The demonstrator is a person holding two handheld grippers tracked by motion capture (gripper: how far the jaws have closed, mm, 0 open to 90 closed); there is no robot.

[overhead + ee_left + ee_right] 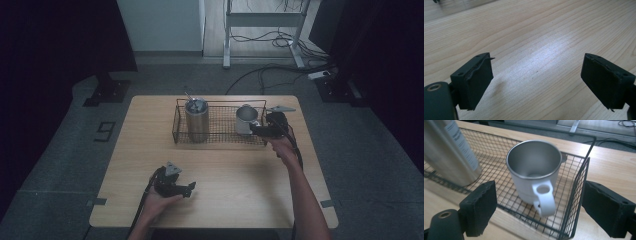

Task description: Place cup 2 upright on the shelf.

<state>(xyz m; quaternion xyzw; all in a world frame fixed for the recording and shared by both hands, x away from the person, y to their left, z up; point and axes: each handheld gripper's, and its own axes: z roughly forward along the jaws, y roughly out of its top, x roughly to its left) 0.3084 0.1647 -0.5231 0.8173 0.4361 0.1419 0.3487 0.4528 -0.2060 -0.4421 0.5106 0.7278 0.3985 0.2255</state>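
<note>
Pale wooden tabletop [225, 170] on a grey floor carries a black wire mesh basket [220, 131] at its far side, holding a tall brushed-steel tumbler [196, 120] at the left end and a white metal mug with a white loop handle [534, 173] upright at the right end. Seen from the right gripper [539, 212], the mug stands just beyond and between the two black jaws, its handle pointing at them; the jaws stand apart, pressing on nothing, with the basket's corner wires in the gap. Near the table's front edge, the left gripper [536, 82] hovers over bare wood with its jaws apart and nothing between them.
</note>
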